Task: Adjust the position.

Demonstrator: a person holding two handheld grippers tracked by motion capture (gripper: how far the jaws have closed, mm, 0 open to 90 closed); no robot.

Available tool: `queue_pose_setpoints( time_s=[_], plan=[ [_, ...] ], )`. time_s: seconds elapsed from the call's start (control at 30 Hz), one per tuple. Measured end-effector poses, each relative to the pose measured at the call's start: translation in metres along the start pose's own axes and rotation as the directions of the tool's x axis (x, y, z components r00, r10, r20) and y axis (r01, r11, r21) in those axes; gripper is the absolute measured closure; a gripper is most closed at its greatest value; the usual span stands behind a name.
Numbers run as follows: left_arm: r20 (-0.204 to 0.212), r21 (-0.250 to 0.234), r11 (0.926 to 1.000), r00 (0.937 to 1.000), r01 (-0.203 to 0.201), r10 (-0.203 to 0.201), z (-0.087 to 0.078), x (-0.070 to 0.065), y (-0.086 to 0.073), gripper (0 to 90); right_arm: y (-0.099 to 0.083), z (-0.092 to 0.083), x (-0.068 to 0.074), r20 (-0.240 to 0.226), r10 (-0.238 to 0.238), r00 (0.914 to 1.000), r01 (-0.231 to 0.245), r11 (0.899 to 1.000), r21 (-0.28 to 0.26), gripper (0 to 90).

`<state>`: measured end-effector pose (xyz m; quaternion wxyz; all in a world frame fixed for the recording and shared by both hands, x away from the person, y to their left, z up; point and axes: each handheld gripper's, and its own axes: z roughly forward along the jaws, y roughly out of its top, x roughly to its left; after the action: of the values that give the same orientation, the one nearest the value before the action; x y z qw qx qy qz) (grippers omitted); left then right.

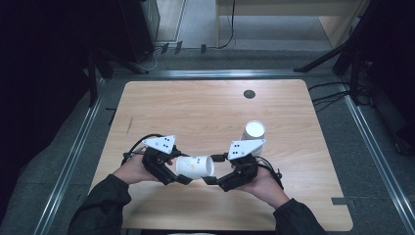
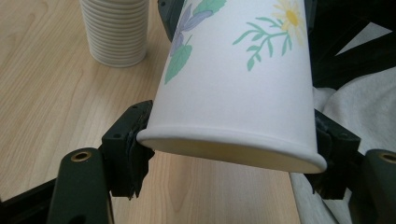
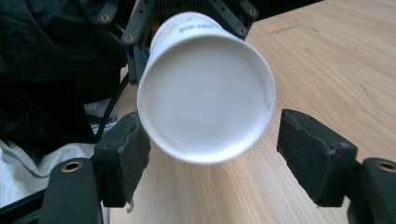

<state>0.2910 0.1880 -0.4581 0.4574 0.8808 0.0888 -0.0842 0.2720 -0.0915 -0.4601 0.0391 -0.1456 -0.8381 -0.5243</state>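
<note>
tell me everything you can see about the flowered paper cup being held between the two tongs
The flowered paper cup is white, printed with green leaves, a purple sprig and a yellow flower, with a rolled rim and a plain flat base. It lies on its side above the wooden table. The left tongs grip it at the open rim end, pads pressing both sides. Its base points at the right tongs, whose jaws stand open.

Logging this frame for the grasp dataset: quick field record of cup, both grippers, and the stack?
held item: paper cup with flower print, lying sideways above the table
left gripper: fingers clamped on the cup's rim end
right gripper: fingers apart at the cup's base end, not gripping
cup stack: upright, on the table beyond the right gripper
</note>
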Motion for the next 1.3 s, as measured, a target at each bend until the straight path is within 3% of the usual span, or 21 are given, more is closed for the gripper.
queue_pose_setpoints(
  time_s=[0.17,0.3,0.43,0.83,0.9,1.0,1.13,1.17,1.3],
  plan=[
    [-0.030,0.023,0.9997,0.9995,-0.006,0.006,-0.006,0.000,0.004,27.3,-0.002,-0.004,0.001,0.010,-0.014,0.9999,0.014,1.000,0.014,25.8],
    [-0.049,0.063,0.9976,0.9985,0.027,-0.024,-0.012,0.004,0.007,27.3,-0.005,-0.006,0.001,0.028,-0.016,0.9995,0.014,0.999,0.051,25.8],
    [-0.076,0.102,0.9945,0.9970,0.025,-0.017,-0.014,0.005,0.011,27.2,-0.005,-0.005,0.001,0.042,-0.019,0.9989,0.017,0.998,0.057,25.9],
    [-0.094,0.214,0.9765,0.9956,0.020,0.000,-0.015,0.009,0.019,27.0,-0.007,0.001,-0.002,0.059,-0.009,0.9982,0.004,0.996,0.087,26.2],
    [-0.082,0.243,0.9699,0.9966,0.008,0.012,-0.014,0.009,0.024,26.9,-0.007,0.002,-0.002,0.070,-0.015,0.9974,0.008,0.995,0.095,26.4],
    [-0.091,0.244,0.9695,0.9949,-0.021,0.044,-0.015,0.009,0.028,26.9,-0.007,0.002,-0.002,0.073,-0.017,0.9972,0.010,0.995,0.099,26.4],
    [-0.088,0.296,0.9546,0.9939,-0.038,0.066,-0.015,0.010,0.039,27.1,-0.006,0.002,-0.003,0.076,-0.013,0.9970,0.006,0.995,0.095,26.7],
    [-0.088,0.296,0.9546,0.9939,-0.038,0.066,-0.015,0.010,0.039,27.0,-0.006,0.002,-0.003,0.076,-0.013,0.9970,0.006,0.995,0.095,26.7],
    [-0.077,0.362,0.9312,0.9944,-0.039,0.072,-0.009,0.009,0.047,27.1,-0.006,0.004,-0.004,0.082,-0.022,0.9964,0.014,0.995,0.100,26.6]
  ],
)
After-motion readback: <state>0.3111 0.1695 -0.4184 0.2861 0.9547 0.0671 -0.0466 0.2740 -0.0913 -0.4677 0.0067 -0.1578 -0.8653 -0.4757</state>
